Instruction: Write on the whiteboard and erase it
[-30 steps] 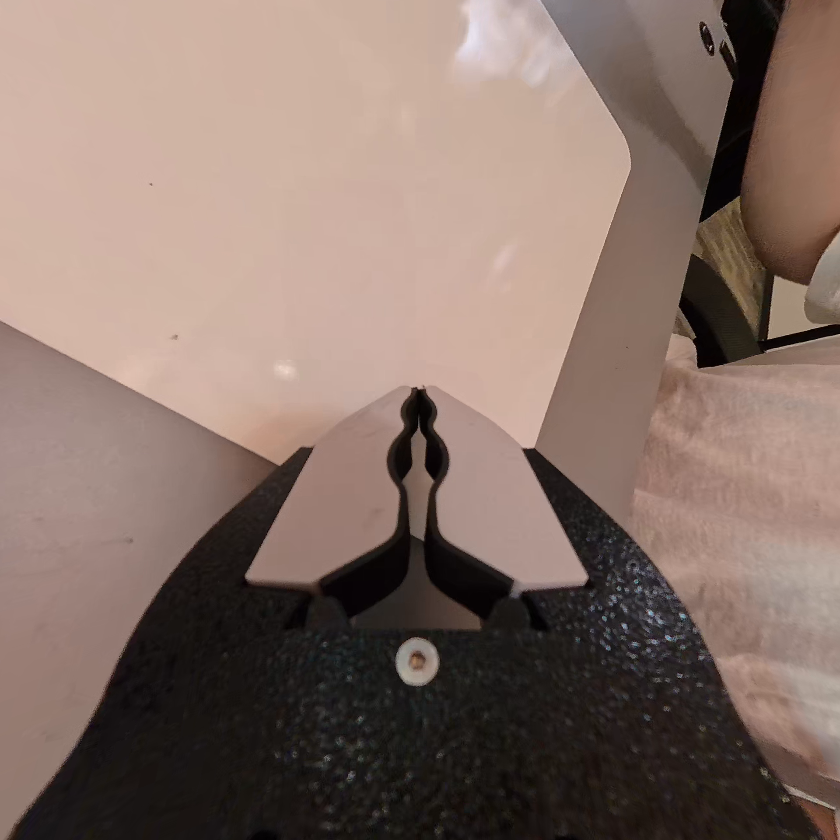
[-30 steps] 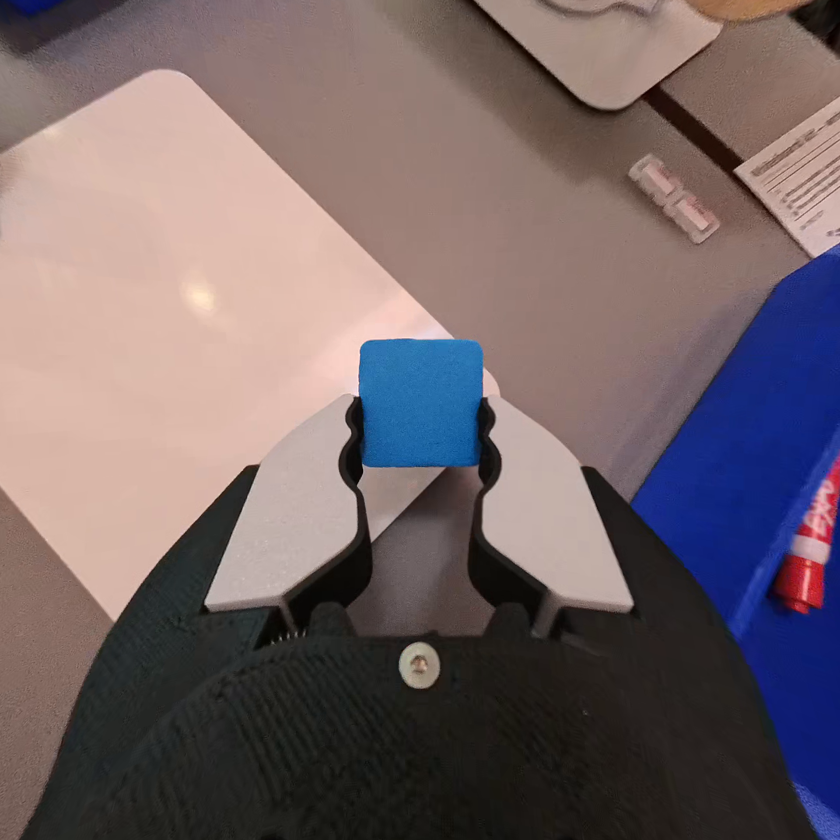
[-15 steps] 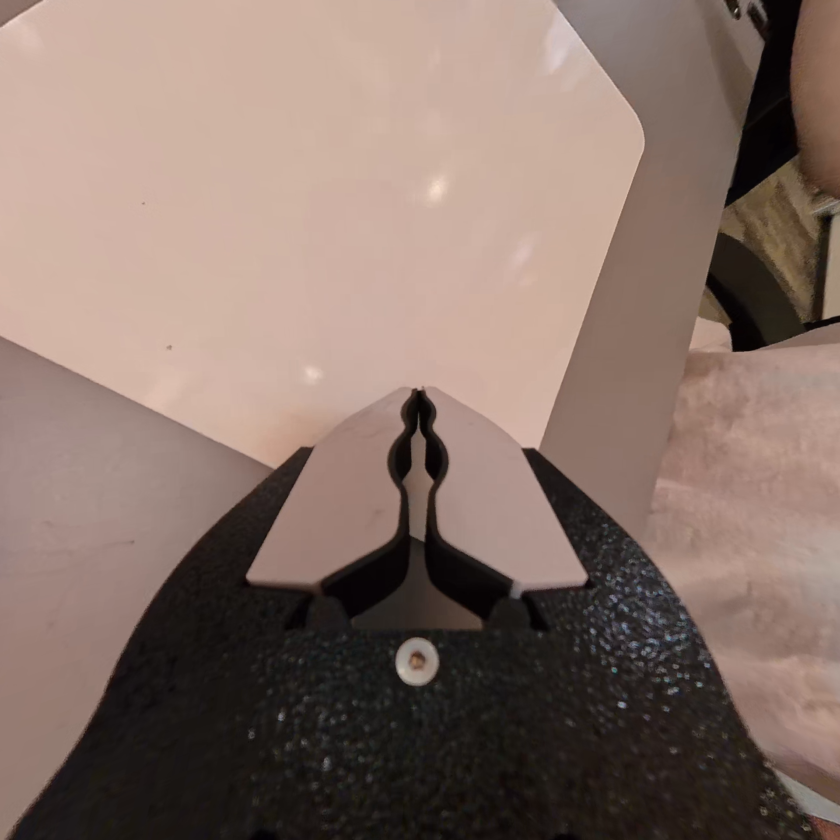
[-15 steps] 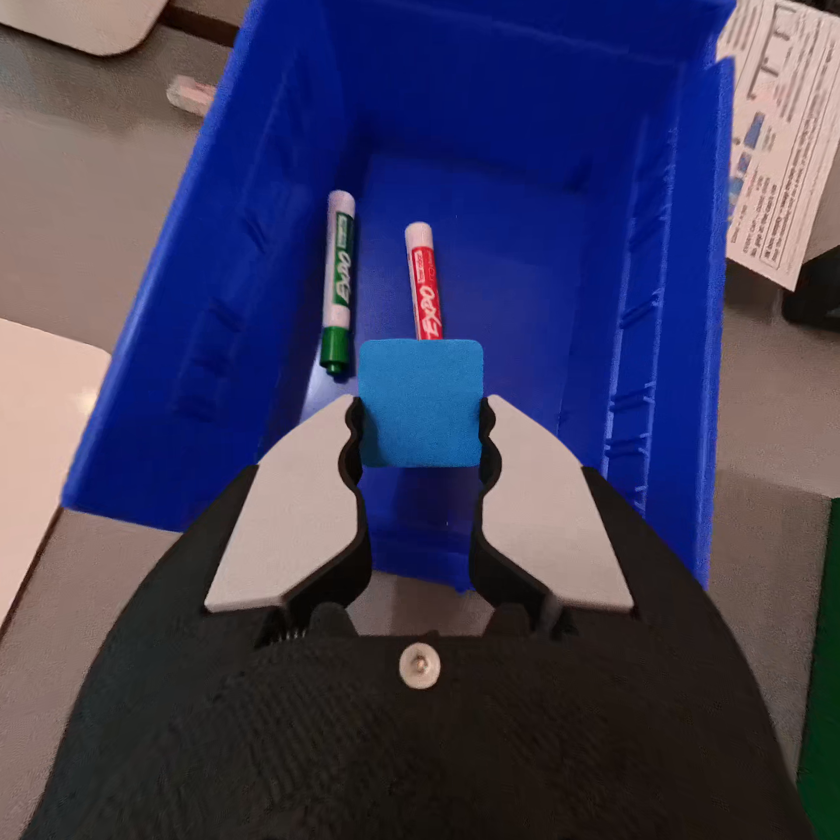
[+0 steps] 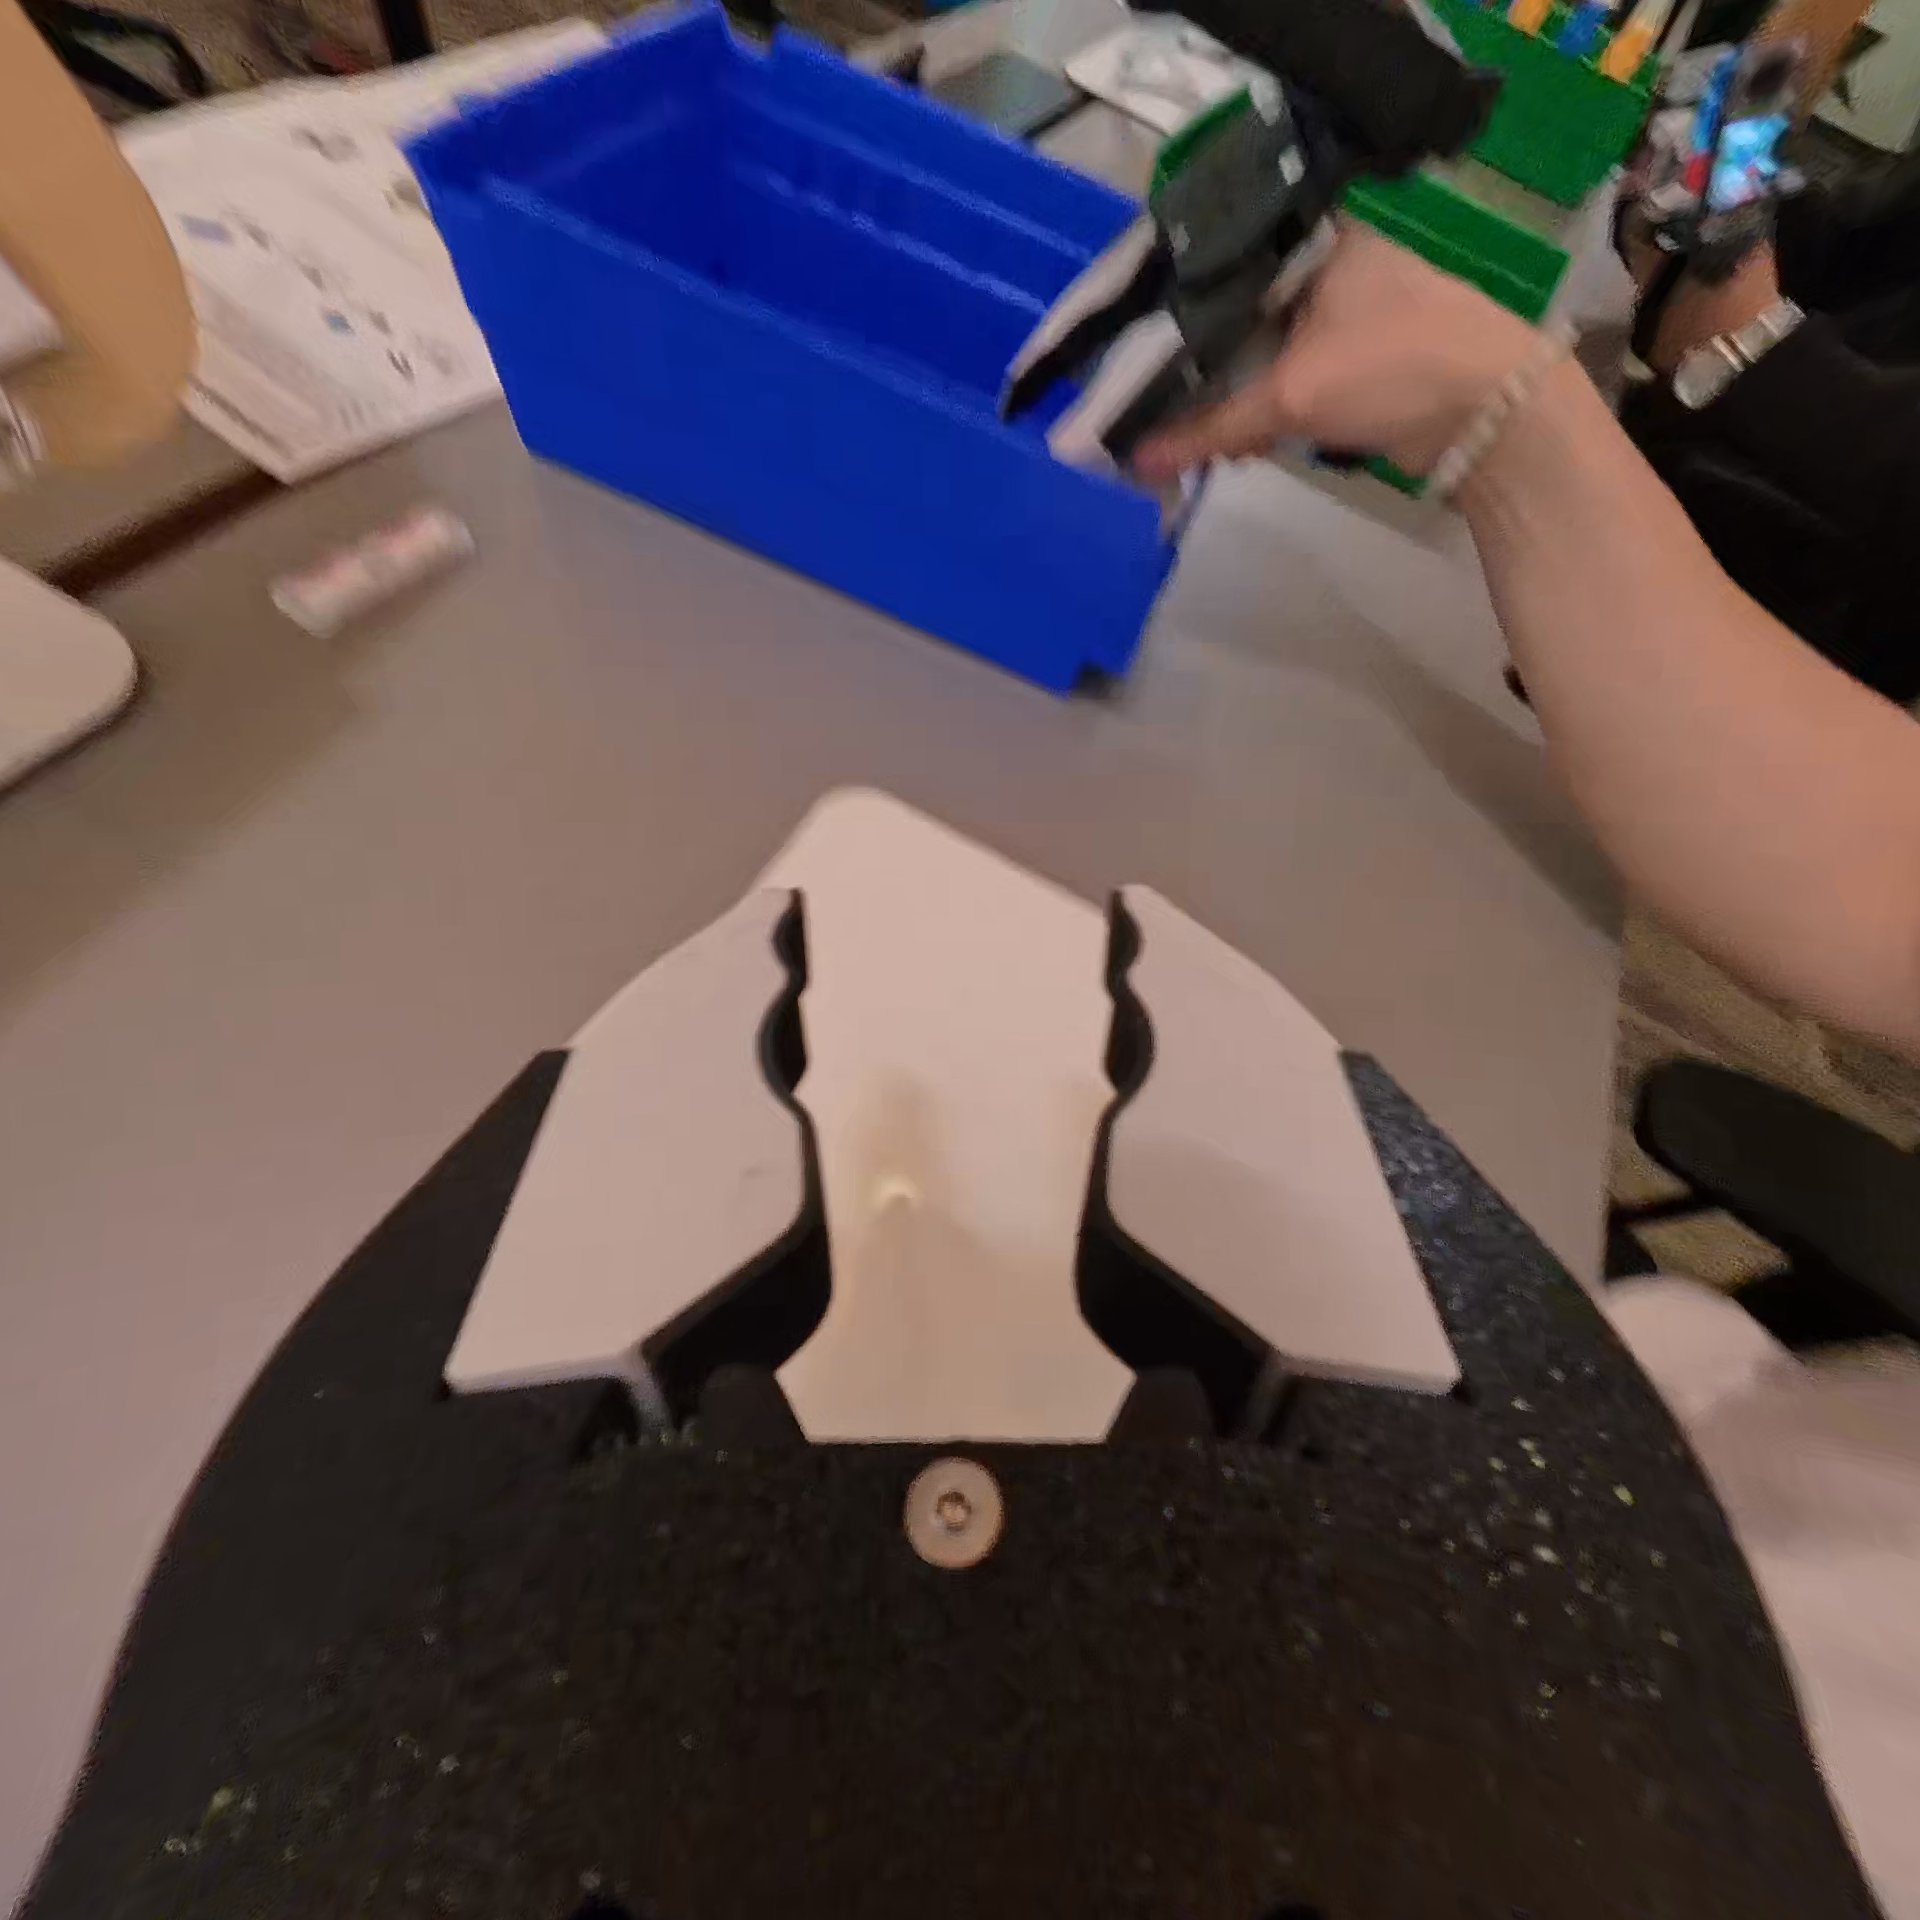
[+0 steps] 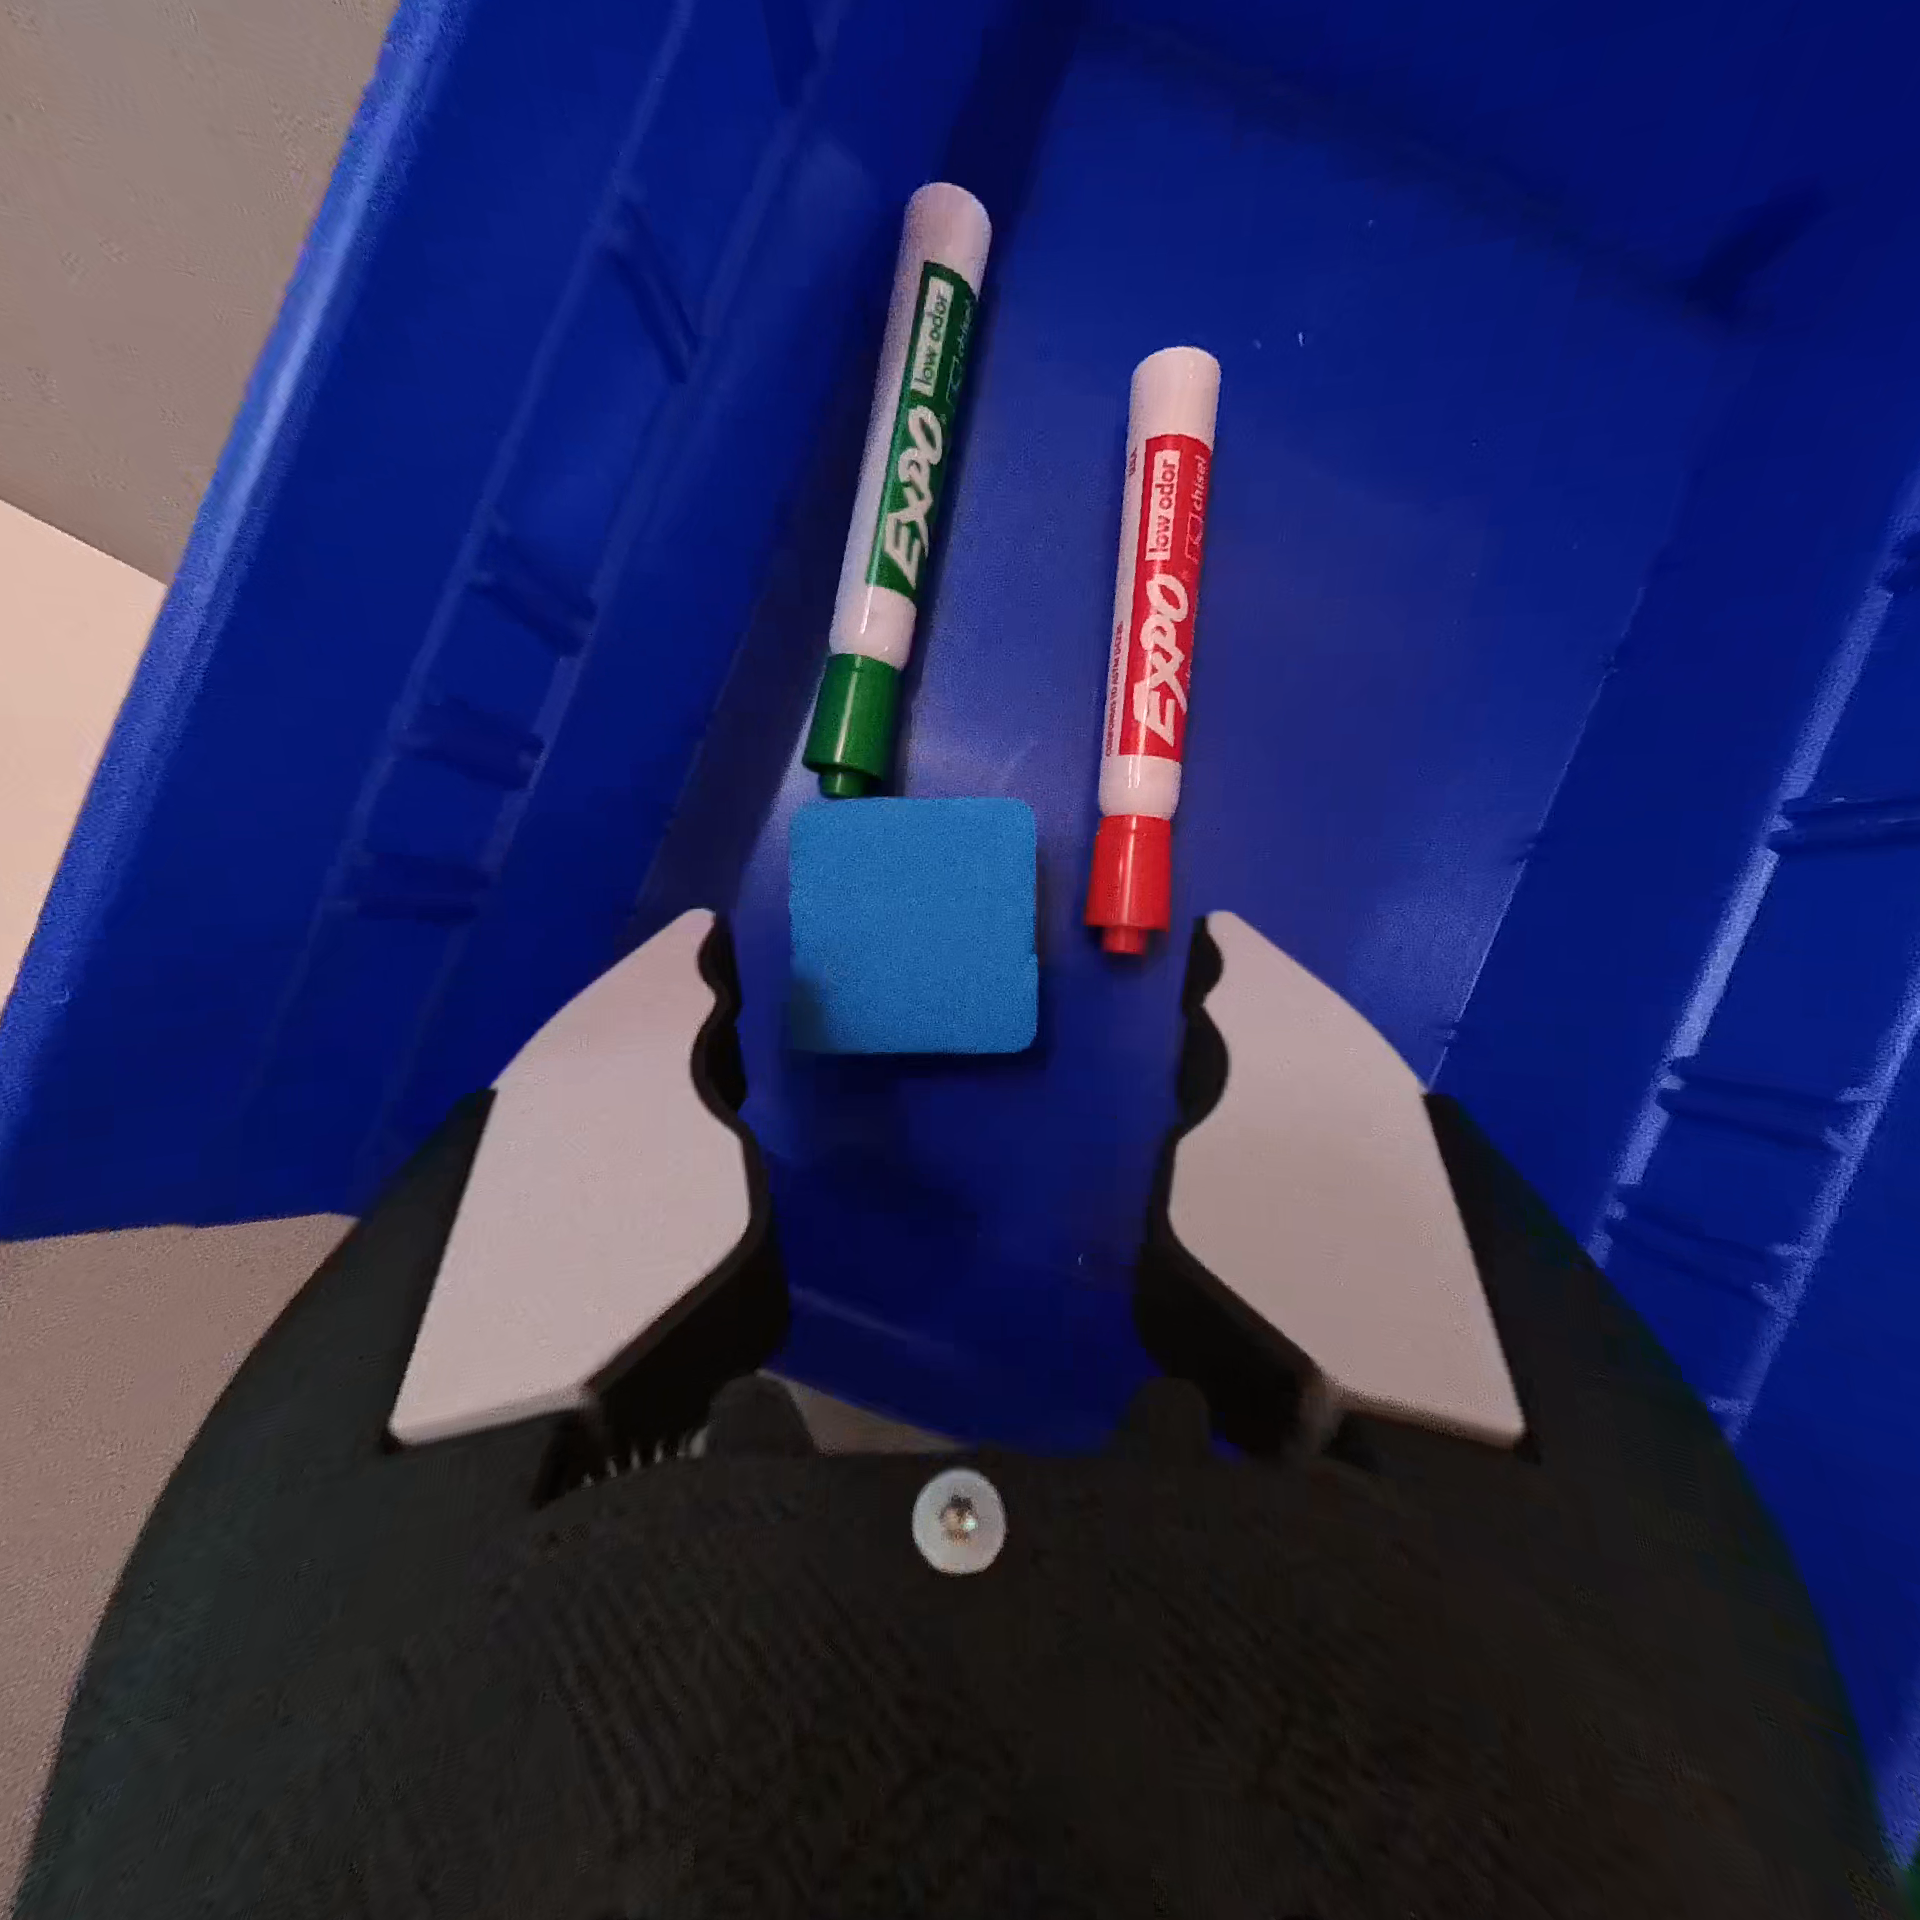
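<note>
1. Whiteboard (image 5: 914,997), left wrist view: white corner on the grey table (image 5: 436,831), seen through the gap of the left gripper (image 5: 956,909); most of the board is hidden under the gripper body.
2. Same view, surroundings: blue bin (image 5: 831,436) stands well beyond the board; printed sheets (image 5: 312,270) lie behind it, a small pale capped item (image 5: 369,571) to its left, too blurred to identify. A hand (image 5: 1382,364) holds the right gripper (image 5: 1070,384) at the bin's near corner; strong motion blur there.
3. Left fingers (image 5: 644,1164): apart, nothing between them.
4. Right wrist view: bin (image 6: 468,623) interior fills the frame. Blue eraser block (image 6: 912,925) lies on the bin floor between a green marker (image 6: 899,488) and a red marker (image 6: 1153,644); 2 markers, caps toward the camera. Green cap appears to touch the eraser's far edge.
5. Whiteboard (image 6: 52,675) corner is cut off at the left edge, outside the bin.
6. Right gripper (image 6: 961,925): fingers (image 6: 1309,1174) spread wide, empty, eraser free between the tips.
</note>
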